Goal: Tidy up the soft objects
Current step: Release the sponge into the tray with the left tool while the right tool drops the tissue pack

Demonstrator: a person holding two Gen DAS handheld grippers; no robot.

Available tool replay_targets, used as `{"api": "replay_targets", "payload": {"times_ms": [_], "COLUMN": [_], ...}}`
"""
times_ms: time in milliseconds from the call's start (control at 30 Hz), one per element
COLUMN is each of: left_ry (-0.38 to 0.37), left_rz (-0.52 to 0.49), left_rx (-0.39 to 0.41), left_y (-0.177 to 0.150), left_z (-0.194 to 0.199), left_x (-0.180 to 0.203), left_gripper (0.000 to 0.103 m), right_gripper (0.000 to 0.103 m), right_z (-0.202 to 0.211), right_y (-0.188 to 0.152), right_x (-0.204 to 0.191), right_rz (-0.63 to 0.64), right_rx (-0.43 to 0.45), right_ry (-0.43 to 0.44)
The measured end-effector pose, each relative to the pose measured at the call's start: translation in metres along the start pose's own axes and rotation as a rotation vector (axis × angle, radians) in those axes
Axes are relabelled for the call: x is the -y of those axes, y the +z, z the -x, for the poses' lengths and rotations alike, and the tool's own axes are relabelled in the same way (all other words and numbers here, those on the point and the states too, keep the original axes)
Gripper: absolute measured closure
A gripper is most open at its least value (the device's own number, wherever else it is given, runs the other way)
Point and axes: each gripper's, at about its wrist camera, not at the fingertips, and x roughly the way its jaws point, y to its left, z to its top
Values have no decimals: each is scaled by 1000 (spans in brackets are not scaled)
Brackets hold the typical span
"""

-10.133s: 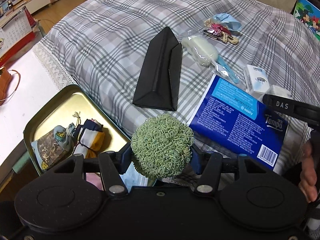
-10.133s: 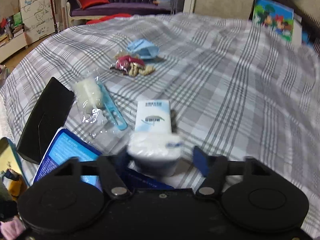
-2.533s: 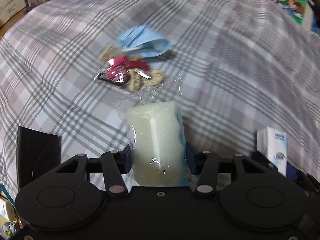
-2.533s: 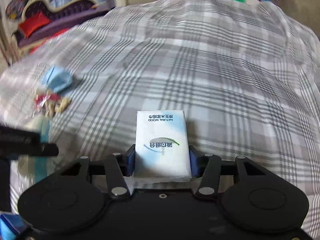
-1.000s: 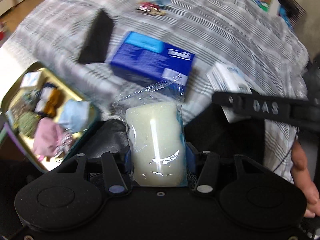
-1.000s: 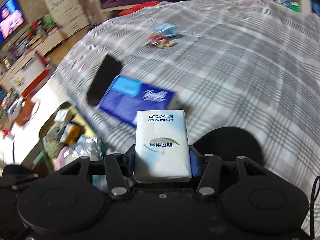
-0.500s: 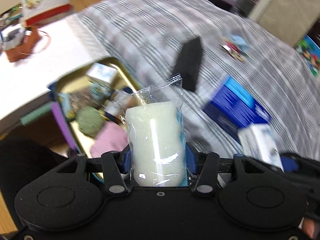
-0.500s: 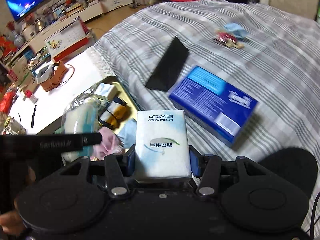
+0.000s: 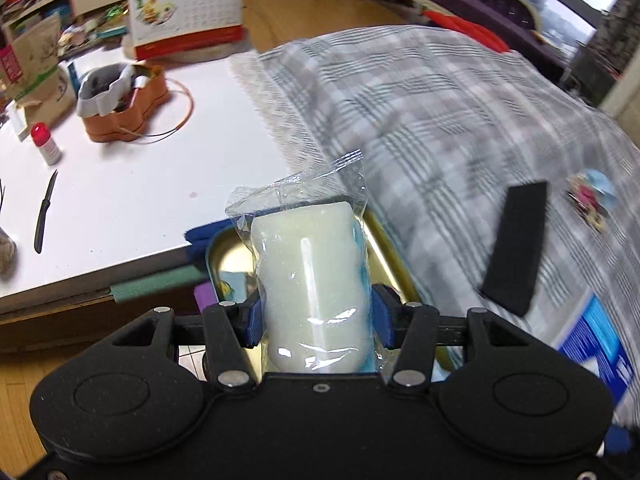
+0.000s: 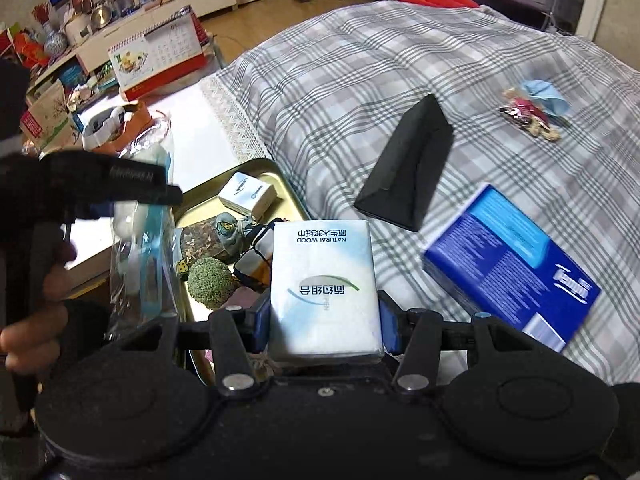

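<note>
Plastic-wrapped sponge [image 9: 312, 280] sits clamped in the left gripper [image 9: 316, 316], above the near end of the gold tray [image 10: 280, 170]; the right gripper [image 10: 322, 320] is closed on a white tissue pack [image 10: 322, 284] over the tray's right side. Already inside lie a green scrubber ball [image 10: 210, 280], a small tissue pack [image 10: 248, 196] and pouches, so each item should be lowered into a bare gap and released only once it rests flat, clear of the rim beside the plaid bed [image 10: 360, 72].
</note>
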Motion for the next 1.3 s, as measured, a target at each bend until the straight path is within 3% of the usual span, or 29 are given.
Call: {"api": "replay_targets", "payload": {"times_ms": [167,333,600,667,733,900,1167,1300], "left_ry": [74,88,136,161,151,120,88,85], "left_rz": [65,105,71,56,43,15,66,72], "left_rx": [-1,-52,-73,-66,-65,-71,-104,-112], "left_y": [19,25,27,28,27,25,24,23], "left_z": [-33,-68,-87,-88,-88,-88,-93,-95], "left_x": [-16,-23,-31,-30,-28,-22,-28,-29], "left_gripper": [52,52,51,46,34,30,29,29], "right_gripper": [52,52,52,52,52,52,52,42], "right_z": [-19,-36,-65,-71,-77,-88,-99,-98], "right_y": [8,15,23,25,27,31,33,36], "right_x": [-6,-8,-12,-16,-19,-25,-28,-30], "right_rz": [0,-8,-17,-14,-6,13,14,11], "right_rx": [-35,-64,-112,-127,-137,-150,-177,-149], "right_ry": [-6,-25,-35,-29,-27,-28,-5,21]}}
